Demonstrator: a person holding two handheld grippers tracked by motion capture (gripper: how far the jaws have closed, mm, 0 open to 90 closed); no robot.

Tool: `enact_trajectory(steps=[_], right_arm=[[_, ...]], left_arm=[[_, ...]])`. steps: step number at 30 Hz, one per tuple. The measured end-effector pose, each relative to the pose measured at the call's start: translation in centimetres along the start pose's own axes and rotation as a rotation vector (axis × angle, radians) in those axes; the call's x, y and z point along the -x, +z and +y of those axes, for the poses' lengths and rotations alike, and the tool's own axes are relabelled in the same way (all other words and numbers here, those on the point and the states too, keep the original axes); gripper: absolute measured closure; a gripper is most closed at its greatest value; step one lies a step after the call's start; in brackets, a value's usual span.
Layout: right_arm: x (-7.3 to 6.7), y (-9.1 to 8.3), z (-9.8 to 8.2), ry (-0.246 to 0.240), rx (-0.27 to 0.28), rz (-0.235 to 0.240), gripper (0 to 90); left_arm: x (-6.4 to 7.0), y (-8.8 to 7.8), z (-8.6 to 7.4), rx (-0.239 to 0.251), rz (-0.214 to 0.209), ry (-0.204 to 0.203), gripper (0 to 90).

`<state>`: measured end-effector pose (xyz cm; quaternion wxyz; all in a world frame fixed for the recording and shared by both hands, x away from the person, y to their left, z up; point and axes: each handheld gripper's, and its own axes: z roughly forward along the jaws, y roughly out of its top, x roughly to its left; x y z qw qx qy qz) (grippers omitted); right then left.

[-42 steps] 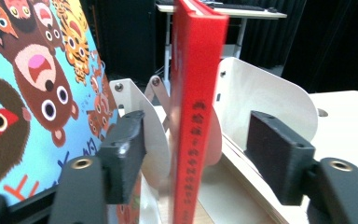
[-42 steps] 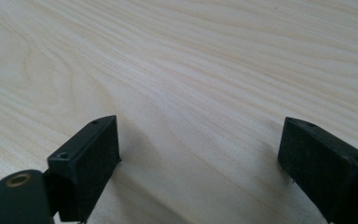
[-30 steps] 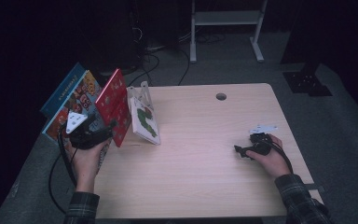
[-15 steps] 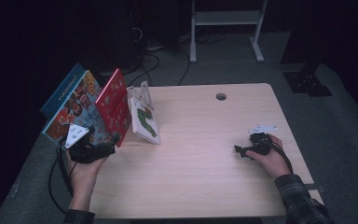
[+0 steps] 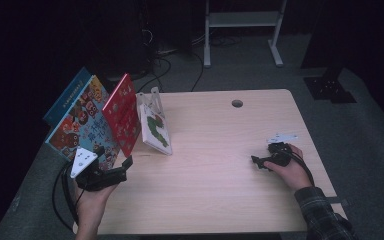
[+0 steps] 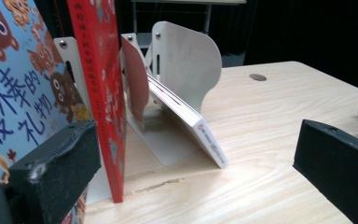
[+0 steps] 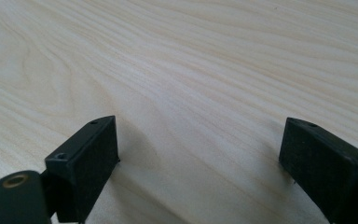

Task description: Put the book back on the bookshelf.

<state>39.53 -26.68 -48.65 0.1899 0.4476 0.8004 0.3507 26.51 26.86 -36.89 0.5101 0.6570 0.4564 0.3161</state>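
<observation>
Left gripper [image 5: 122,169]: black, two-jawed, held in the person's left hand [image 5: 92,200] at the near left corner of the pale wooden counter [image 5: 220,200]. Its jaws have just been opening and stand wide apart, with nothing between them.

Thin red hardcover picture book [image 5: 122,120]: stands on edge, tilted, in the white metal book rack [image 6: 186,60] at the counter's left side. It is just ahead of the left gripper; in the left gripper view its red spine [image 6: 100,93] rises right beside the left-hand jaw, not clamped.

Large blue picture book with cartoon owls [image 5: 80,122]: leans behind the red one, further left.

White-covered book with green illustration [image 5: 155,127]: leans against a rack divider on the red book's right, its lower edge on the counter.

Right gripper [image 5: 261,162]: black, resting low on the counter's right side in the person's right hand [image 5: 290,170], well apart from the books. Jaws spread, bare wood between them.
</observation>
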Motion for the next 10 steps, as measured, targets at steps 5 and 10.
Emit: enact_trajectory(steps=[5,10], right_arm=[[0.0,0.0,0.0,-0.001,0.0,0.0,10.6],[0.0,0.0,0.0,0.0,0.0,0.0,10.6]], left_arm=[[0.37,-0.3,-0.44,-0.002,-0.01,-0.006,0.0],[0.43,-0.38,-0.51,-0.004,-0.016,-0.011,0.0]])
